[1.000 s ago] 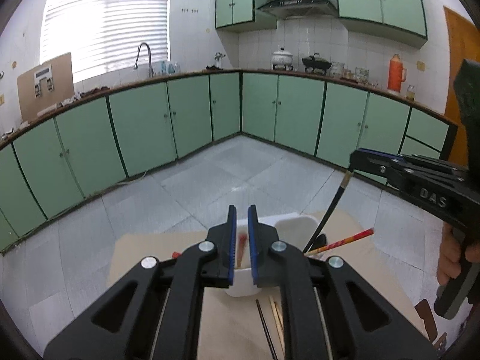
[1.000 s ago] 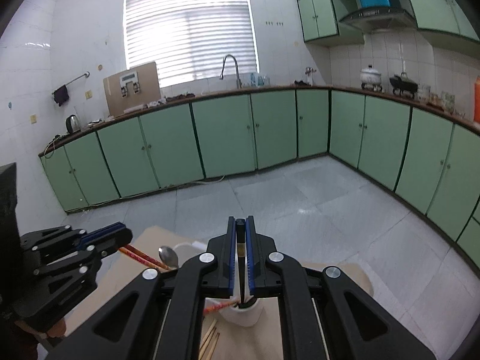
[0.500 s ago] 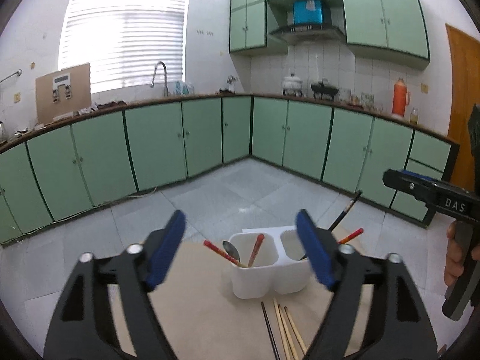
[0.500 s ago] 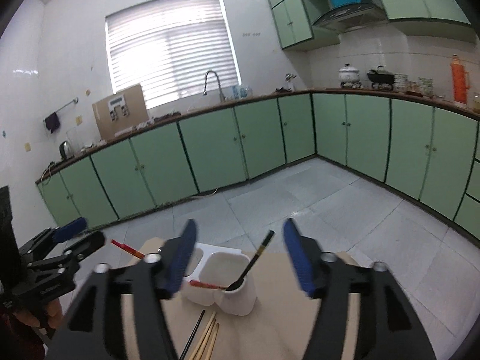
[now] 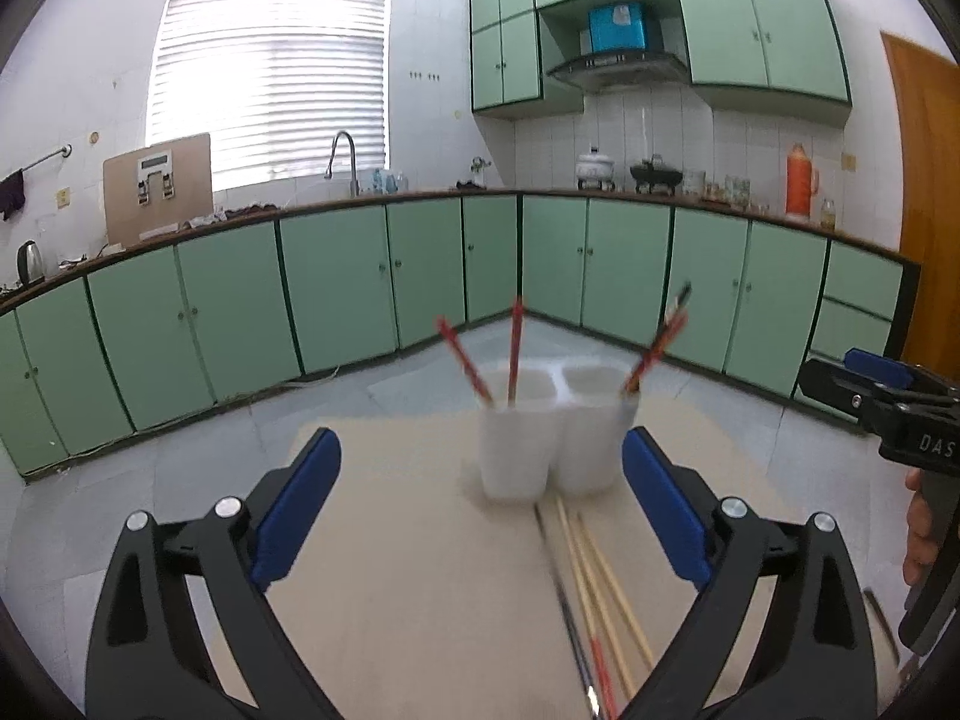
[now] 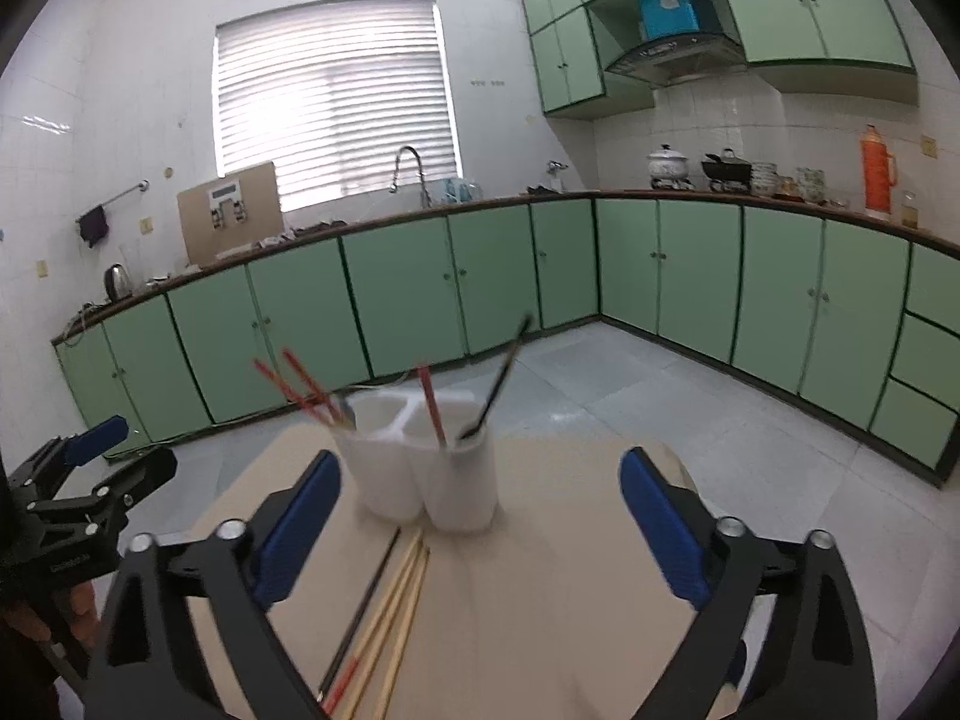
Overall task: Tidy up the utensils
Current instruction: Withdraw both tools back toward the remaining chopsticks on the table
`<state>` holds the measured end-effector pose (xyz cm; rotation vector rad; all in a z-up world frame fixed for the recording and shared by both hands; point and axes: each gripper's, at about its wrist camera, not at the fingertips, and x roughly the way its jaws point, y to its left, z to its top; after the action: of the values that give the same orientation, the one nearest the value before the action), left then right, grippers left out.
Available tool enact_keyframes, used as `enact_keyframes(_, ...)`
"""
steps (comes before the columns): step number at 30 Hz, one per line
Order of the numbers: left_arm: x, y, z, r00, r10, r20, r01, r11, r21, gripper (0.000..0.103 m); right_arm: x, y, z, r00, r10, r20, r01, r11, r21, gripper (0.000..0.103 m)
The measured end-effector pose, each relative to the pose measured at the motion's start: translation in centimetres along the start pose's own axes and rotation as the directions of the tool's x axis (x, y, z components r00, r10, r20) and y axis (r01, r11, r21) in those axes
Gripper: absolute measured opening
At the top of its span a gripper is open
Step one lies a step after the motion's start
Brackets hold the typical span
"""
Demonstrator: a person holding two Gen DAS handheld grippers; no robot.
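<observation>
Both jaws gape on our left hand-held gripper (image 5: 480,504) and right hand-held gripper (image 6: 477,516), nothing held. Next we'd drop onto the loose chopsticks (image 6: 390,606) lying just before the white twin-cup holder (image 6: 420,468), pinching one near its middle so it won't pivot. Beige worktop (image 6: 570,600), green kitchen cabinets (image 6: 690,276) beyond.

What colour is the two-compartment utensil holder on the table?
White plastic two-compartment utensil holder; clearest in the right wrist view.

Left gripper (image 5: 480,504): fingers spread wide, holding nothing.
Right gripper (image 6: 480,516): fingers spread wide, holding nothing.
</observation>
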<state>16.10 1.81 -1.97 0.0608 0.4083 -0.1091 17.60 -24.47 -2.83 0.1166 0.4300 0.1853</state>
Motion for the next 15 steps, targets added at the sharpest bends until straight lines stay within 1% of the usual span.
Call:
enact_keyframes(3, 0.0, 0.0, -2.0, 0.999, 0.005, -0.042, -0.005, 1.0, 0.013, 0.093, 0.0, 0.5, -2.6, 0.999, -0.024, -0.036, 0.023, 1.0, -0.014, 0.096)
enact_keyframes(7, 0.1, 0.1, -4.8, 0.996, 0.014, -0.089, -0.012, 1.0, 0.022, 0.093, 0.1, 1.0, -5.9, 0.995, -0.026, -0.095, 0.026, 1.0, 0.0, 0.096)
enact_keyframes(10, 0.3, 0.3, -7.0, 0.992, 0.02, -0.127, -0.016, 0.999, 0.027, 0.093, 0.0, 1.3, -8.5, 0.99, -0.037, -0.134, 0.036, 0.999, -0.004, 0.096)
enact_keyframes(15, 0.5, 0.8, -9.6, 0.982, 0.027, -0.185, -0.02, 0.999, 0.036, 0.093, -0.4, 2.4, -12.2, 0.981, -0.043, -0.189, 0.042, 0.999, -0.014, 0.095)
